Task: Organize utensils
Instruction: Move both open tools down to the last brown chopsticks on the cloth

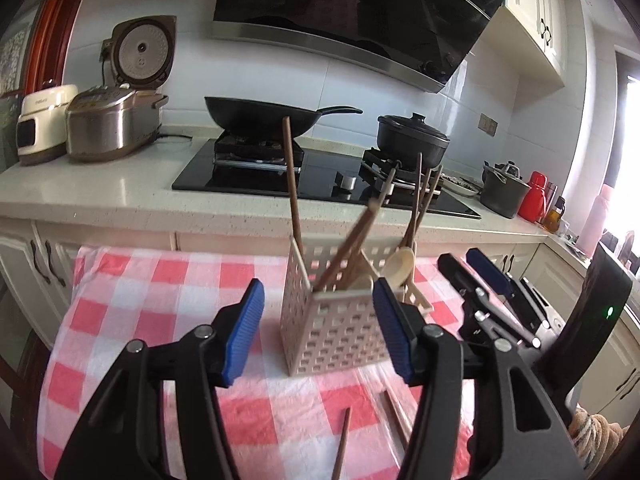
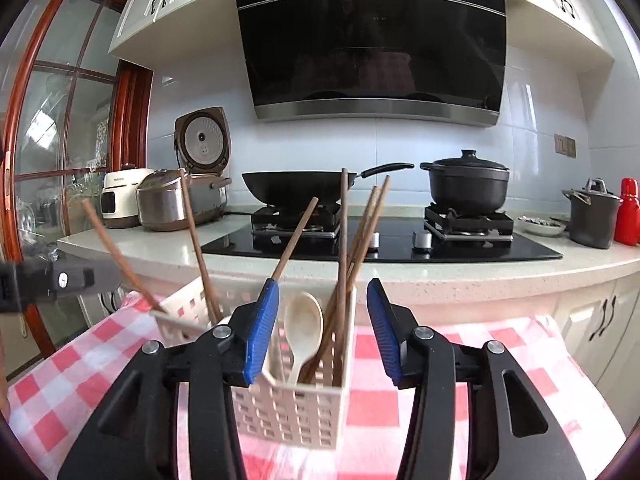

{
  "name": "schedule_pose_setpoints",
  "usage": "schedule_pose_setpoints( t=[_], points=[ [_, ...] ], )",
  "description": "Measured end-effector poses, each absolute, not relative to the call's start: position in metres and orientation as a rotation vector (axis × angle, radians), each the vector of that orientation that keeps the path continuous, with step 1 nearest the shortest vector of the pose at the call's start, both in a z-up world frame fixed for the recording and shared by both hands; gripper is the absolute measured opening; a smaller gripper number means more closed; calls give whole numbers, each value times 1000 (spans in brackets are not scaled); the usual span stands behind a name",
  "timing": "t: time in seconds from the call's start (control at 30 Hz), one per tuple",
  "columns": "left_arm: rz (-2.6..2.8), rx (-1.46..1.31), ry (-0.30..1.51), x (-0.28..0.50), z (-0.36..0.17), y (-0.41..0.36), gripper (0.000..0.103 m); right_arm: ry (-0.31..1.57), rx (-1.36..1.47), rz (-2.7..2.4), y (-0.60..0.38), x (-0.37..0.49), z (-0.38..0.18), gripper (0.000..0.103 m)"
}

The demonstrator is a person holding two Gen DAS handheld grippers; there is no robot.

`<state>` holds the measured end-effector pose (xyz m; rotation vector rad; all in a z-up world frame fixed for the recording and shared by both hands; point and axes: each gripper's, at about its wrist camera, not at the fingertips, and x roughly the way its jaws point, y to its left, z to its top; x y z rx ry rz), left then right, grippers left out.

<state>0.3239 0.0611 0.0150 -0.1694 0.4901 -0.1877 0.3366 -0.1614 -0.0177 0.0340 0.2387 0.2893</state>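
Note:
A cream perforated utensil basket [image 1: 336, 332] stands on the red-and-white checked cloth [image 1: 168, 292]. It holds several brown wooden chopsticks [image 1: 294, 196] and a cream spoon [image 1: 400, 266]. My left gripper [image 1: 320, 332] is open and empty, just in front of the basket. Two loose chopsticks [image 1: 342, 448] lie on the cloth between its fingers. My right gripper [image 2: 320, 328] is open and empty, its jaws standing over the basket [image 2: 288, 412] with the spoon [image 2: 302, 332] and chopsticks [image 2: 342, 264] between them. It also shows in the left wrist view [image 1: 476, 276], right of the basket.
Behind the table runs a counter [image 1: 120, 196] with a black hob, a wok [image 1: 256, 116], a lidded black pot [image 1: 414, 138], two rice cookers [image 1: 108, 124], a grey pot and a red flask [image 1: 532, 196]. White cabinets stand below.

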Motion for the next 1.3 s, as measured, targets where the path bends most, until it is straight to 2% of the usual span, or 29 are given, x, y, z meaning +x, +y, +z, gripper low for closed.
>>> schedule_pose_setpoints(
  t=[0.03, 0.1, 0.43, 0.87, 1.1, 1.3],
  points=[
    [-182, -181, 499, 316, 9, 63, 67, 263, 43, 293, -164, 332, -19, 45],
    [-165, -191, 519, 303, -3, 65, 72, 317, 64, 309, -170, 318, -24, 45],
    [-87, -103, 581, 247, -68, 59, 82, 571, 47, 344, -168, 273, -73, 45],
    [-48, -79, 580, 218, -87, 65, 84, 824, 38, 364, -151, 288, -116, 45],
    [-40, -68, 556, 214, -83, 68, 84, 882, 17, 356, -134, 304, -125, 44],
    [-40, -62, 570, 216, -88, 67, 84, 899, -8, 334, -130, 307, -126, 31]
  ],
)
